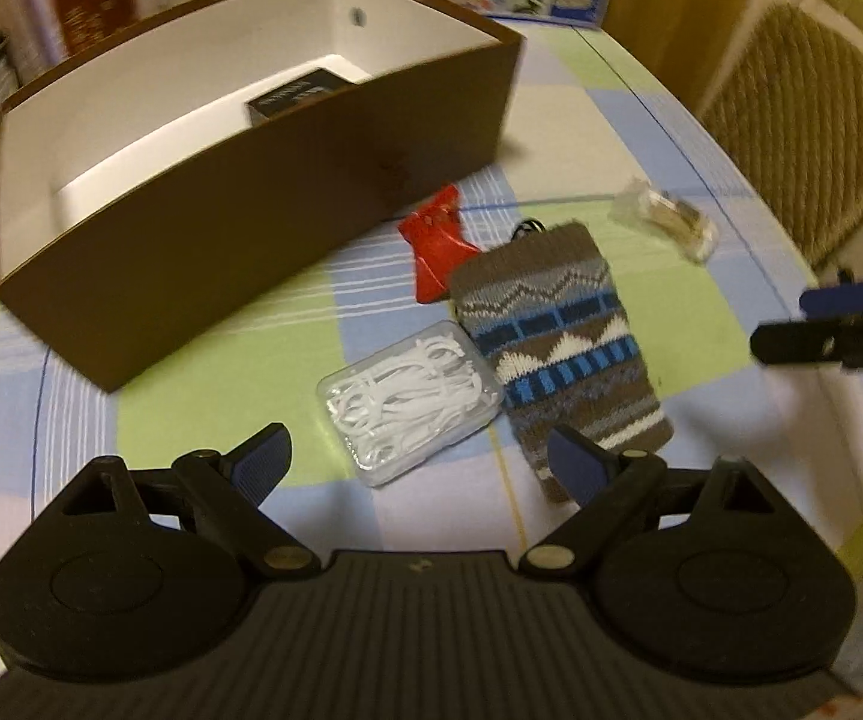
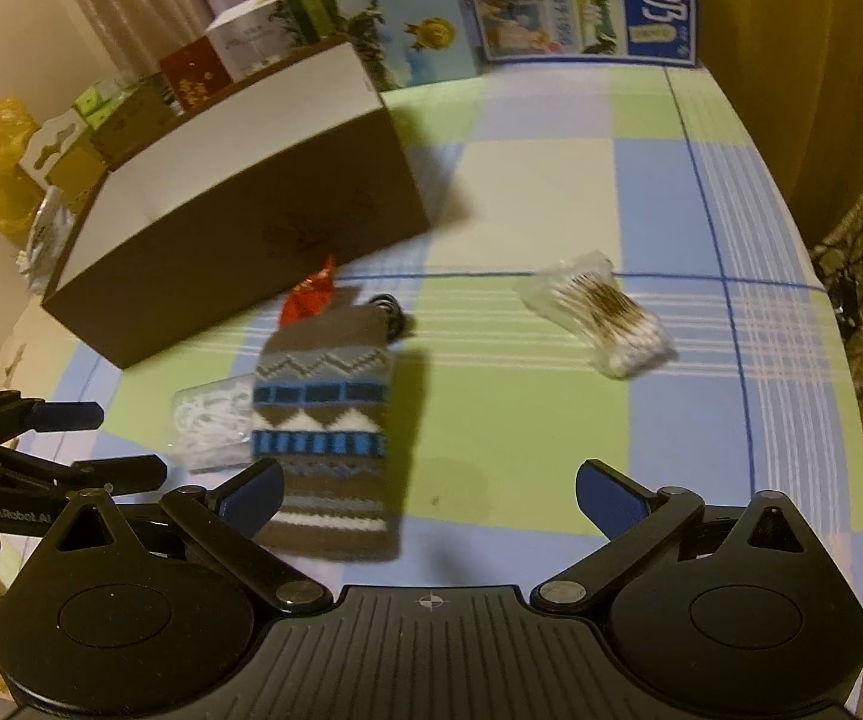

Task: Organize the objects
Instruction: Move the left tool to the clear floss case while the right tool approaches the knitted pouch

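Both claws are held wide apart and empty: the left claw (image 1: 422, 456) is hung over the clear case of floss picks (image 1: 408, 397), the right claw (image 2: 428, 489) beside the knitted pouch (image 2: 326, 420). Everything's scattered on the checked surface (image 2: 539, 180) in front of the brown box (image 1: 263, 180), which already holds a small black item (image 1: 299, 95). Case and pouch are touching, so the pouch could easily get snagged or dragged along when the case is grabbed.

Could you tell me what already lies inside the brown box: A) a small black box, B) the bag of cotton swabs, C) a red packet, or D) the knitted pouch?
A: a small black box lies on the white floor of the brown box; the others lie on the table outside it.
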The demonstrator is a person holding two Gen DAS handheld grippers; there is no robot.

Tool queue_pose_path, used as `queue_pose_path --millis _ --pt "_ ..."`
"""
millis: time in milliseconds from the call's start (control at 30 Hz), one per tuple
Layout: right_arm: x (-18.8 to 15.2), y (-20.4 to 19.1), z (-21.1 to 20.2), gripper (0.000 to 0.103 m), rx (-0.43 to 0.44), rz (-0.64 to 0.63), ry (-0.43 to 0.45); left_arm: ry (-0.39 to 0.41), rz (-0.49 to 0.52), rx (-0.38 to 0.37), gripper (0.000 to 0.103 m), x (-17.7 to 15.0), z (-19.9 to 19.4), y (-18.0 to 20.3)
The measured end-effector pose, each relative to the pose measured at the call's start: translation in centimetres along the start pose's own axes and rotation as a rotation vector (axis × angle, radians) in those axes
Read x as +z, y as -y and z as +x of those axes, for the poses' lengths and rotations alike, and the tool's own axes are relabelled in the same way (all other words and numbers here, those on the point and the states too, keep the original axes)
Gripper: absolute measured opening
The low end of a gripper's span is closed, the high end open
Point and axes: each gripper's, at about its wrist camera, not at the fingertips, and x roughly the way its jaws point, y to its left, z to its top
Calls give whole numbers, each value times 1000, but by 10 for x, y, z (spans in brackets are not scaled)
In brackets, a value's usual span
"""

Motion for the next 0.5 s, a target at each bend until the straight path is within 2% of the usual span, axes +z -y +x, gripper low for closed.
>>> queue_pose_path --millis 167,500 --pt "-1 9 1 101 -24 32 -5 -17 138 -18 90 1 22 -1" --pt "-7 25 6 101 -68 103 -27 -70 270 -27 90 10 62 -2"
